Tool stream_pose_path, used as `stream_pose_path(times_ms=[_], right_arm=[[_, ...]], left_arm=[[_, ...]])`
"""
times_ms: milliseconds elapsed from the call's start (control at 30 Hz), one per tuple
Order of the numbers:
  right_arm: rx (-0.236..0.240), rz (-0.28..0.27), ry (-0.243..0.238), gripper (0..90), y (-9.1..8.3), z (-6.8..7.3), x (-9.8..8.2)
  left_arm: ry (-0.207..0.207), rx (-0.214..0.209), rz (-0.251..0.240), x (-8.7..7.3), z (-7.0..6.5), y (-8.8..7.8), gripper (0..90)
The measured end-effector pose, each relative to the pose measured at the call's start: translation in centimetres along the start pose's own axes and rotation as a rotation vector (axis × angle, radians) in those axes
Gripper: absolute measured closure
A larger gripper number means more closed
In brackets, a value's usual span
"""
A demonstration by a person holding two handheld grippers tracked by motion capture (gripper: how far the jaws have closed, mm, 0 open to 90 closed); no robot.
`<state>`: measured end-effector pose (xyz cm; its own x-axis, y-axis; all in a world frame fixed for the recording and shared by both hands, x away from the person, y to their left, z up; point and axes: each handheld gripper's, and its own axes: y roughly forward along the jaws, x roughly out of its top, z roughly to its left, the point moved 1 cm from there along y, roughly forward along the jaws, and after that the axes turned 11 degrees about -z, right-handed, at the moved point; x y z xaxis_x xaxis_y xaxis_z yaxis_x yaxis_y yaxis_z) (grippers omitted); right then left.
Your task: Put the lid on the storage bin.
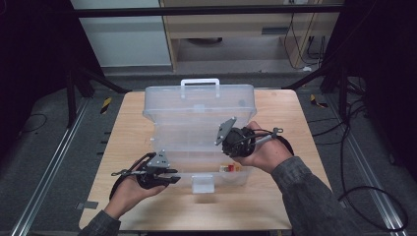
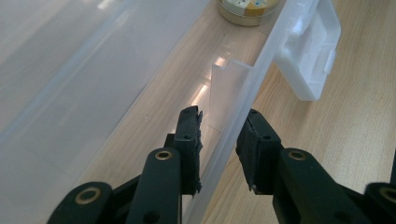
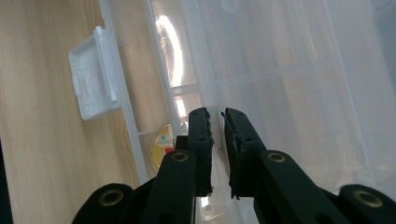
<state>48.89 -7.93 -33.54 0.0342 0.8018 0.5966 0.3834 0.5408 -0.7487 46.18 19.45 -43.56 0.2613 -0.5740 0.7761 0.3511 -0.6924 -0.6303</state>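
Left gripper (image 2: 219, 135), jaws spread astride clear box (image 1: 196, 128) front wall; right gripper (image 3: 217, 140) nearly pressed together on lid edge, above small round tin (image 3: 161, 144).

box (image 1: 198, 118): clear plastic, white handle | table (image 1: 275, 196): pale wood grain | round item (image 3: 162, 141): yellow

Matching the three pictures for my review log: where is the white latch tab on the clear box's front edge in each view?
High view: latch tab at bottom centre, on the near wall.
Left gripper view: upper right.
Right gripper view: upper left.
Shared landmark: small round yellow item inside the box beside it.
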Motion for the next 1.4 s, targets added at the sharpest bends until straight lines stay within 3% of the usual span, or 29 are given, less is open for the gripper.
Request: stream_pose_path(times_ms=[433, 633, 900, 1100, 1400], right_arm=[[0.004, -0.003, 0.004, 81.7, 0.0, -0.1, 0.0], [0.006, -0.002, 0.002, 81.8, 0.0, -0.1, 0.0], [0.008, -0.004, 0.002, 82.0, 0.0, -0.2, -0.1], [0.008, -0.004, 0.005, 82.0, -0.1, -0.2, -0.1], [0.013, -0.005, 0.006, 82.0, -0.1, -0.2, -0.1]], left_arm=[[-0.002, -0.001, -0.002, 0.0, 0.0, 0.0, 69.2], [-0.025, 0.011, -0.015, -0.1, 0.0, -0.1, 65.1], [-0.046, 0.010, -0.079, 0.8, -0.2, -1.9, 54.3], [-0.032, -0.008, -0.089, 1.4, -0.6, -3.2, 53.3], [-0.024, 0.013, -0.105, 2.3, -0.6, -5.1, 54.7]])
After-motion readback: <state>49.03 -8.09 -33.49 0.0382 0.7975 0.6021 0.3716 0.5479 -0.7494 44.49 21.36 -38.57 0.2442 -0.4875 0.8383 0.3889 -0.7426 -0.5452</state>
